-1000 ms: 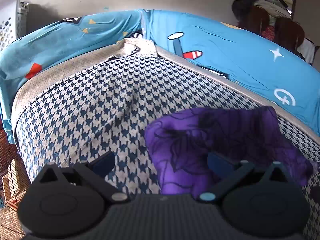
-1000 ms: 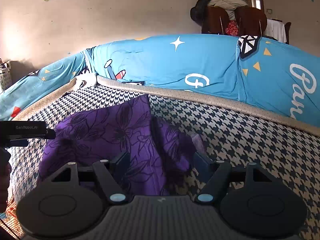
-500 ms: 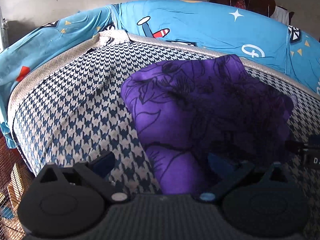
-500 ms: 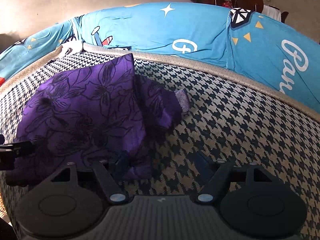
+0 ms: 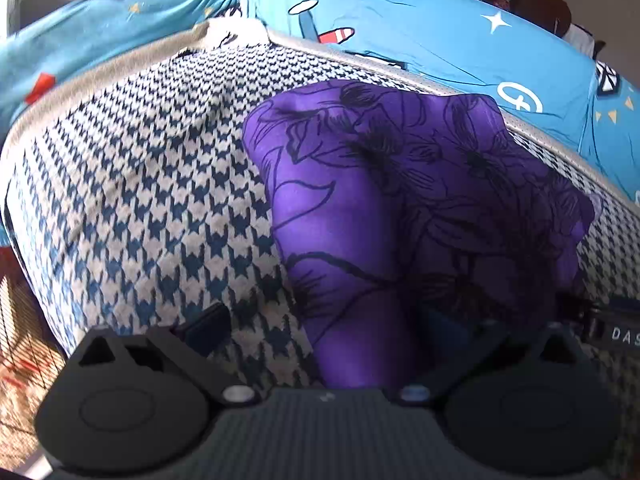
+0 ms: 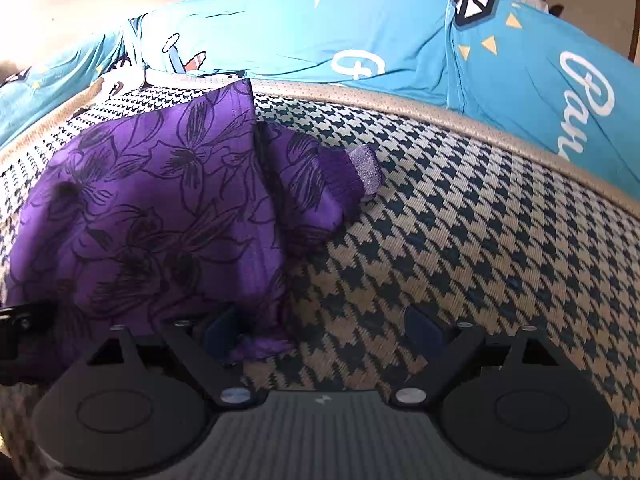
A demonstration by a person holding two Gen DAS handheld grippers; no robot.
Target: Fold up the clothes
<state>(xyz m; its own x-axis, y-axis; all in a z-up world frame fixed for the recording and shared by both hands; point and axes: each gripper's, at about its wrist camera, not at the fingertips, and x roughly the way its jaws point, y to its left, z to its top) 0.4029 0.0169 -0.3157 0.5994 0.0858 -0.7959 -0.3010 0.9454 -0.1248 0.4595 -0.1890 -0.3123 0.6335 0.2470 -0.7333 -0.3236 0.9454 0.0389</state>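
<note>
A purple garment with black flower outlines lies bunched on the houndstooth mat. My left gripper stands open low over its near end. A fold of the cloth lies between the fingers and covers the right one. In the right wrist view the garment spreads to the left, with a ribbed cuff poking out on its right side. My right gripper is open and its jaws are still opening. Only the cloth's near corner rests by the left finger, and bare mat shows between the fingers.
A blue printed sheet runs behind the mat's beige border. Dark chairs piled with clothes stand at the back right. The mat's edge drops to the floor on the left. Each gripper's body shows at the edge of the other's view.
Both grippers have sunk and tipped towards the mat, so the garment looks larger and flatter. The right jaws have spread wider, and the cloth once between them now lies by the left finger.
</note>
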